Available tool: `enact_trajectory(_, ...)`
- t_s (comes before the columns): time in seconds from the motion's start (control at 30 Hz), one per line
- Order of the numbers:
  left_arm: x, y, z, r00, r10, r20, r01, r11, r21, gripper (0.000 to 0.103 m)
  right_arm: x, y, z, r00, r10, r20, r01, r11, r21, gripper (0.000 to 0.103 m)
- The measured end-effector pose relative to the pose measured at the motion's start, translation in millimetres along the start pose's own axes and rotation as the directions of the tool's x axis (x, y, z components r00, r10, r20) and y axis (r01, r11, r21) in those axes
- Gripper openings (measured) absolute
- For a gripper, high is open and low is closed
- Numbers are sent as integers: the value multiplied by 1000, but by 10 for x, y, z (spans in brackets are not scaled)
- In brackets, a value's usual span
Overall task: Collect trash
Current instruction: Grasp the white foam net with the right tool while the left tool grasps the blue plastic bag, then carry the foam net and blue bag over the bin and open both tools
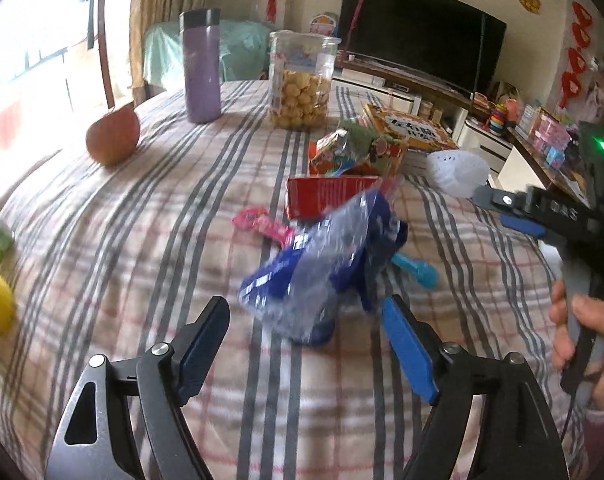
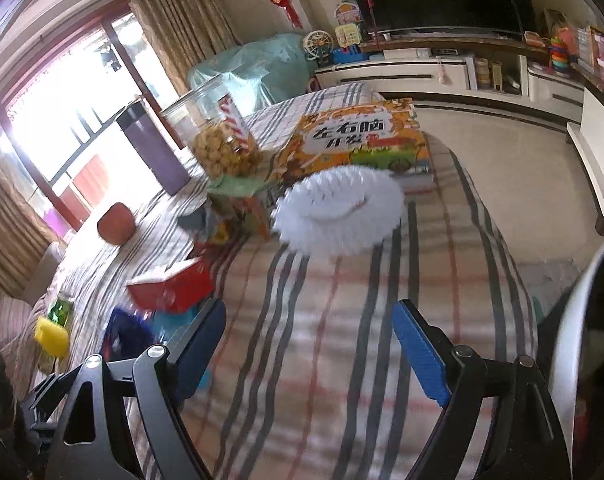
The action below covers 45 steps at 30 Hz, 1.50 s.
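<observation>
The left gripper (image 1: 304,312) had its blue-padded fingers (image 1: 408,350) spread wide, holding nothing. A crumpled blue and clear plastic wrapper (image 1: 322,268) sat just ahead of them on the plaid tablecloth (image 1: 142,240), its lower edge reaching between the tips; the picture was too blurred to tell whether either pad touched it. Taking that wrapper as the landmark: a pink candy wrapper (image 1: 262,226) lay just to its left, a turquoise plastic piece (image 1: 418,270) poked out at its right, and a red carton (image 1: 326,196) stood directly behind it. Behind the carton rose a heap of colourful snack packets (image 1: 354,152), then an orange picture book (image 1: 416,130). Farther back stood a clear jar of round biscuits (image 1: 302,80) and a purple flask (image 1: 202,66); a brownish fruit (image 1: 112,140) lay well to the left. A white foam fruit net (image 1: 458,172) lay to the wrapper's right rear.

The right gripper (image 2: 308,322) likewise had its fingers (image 2: 420,350) wide apart and bare, over open cloth. From its view the foam net (image 2: 338,212) lay ahead with the book (image 2: 354,140) behind it, while the blue wrapper (image 2: 128,330) sat off to the left, the red carton (image 2: 172,288) beside it. A yellow sponge (image 2: 52,334) lay farther left still.
</observation>
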<state>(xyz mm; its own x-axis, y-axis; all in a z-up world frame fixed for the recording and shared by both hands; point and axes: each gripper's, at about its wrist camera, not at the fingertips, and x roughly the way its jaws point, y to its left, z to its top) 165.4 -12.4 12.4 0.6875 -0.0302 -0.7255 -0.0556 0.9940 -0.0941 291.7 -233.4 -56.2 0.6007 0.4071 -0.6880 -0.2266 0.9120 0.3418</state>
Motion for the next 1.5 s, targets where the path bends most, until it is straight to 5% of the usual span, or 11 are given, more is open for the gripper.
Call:
enact_trajectory(0.4, 367, 86, 136, 999, -46, 1, 46, 999, 14, 75, 466, -154, 338, 999, -32, -10, 33, 998, 47, 86)
enact_trajectory(0.47, 389, 100, 131, 998, -64, 0, 64, 998, 13, 66, 465, -165, 338, 999, -48, 2, 48, 998, 40, 77)
enact_trajectory(0.53, 388, 112, 118, 997, -81, 1, 81, 997, 9, 52, 443, -156, 331, 999, -51, 13, 51, 998, 27, 43)
enact_trajectory(0.63, 377, 131, 111, 994, -106, 3, 106, 994, 0, 45, 368, -124, 323, 998, -46, 30, 46, 999, 11, 22)
enact_trajectory(1.17, 19, -181, -88, 981, -191, 19, 191, 981, 31, 36, -461, 10, -221, 999, 36, 35, -34, 998, -55, 20)
enact_trajectory(1.5, -23, -606, -108, 969, -248, -10, 248, 964, 95, 36, -1018, -292, -609, 999, 17, 36, -17, 1000, -1, 20)
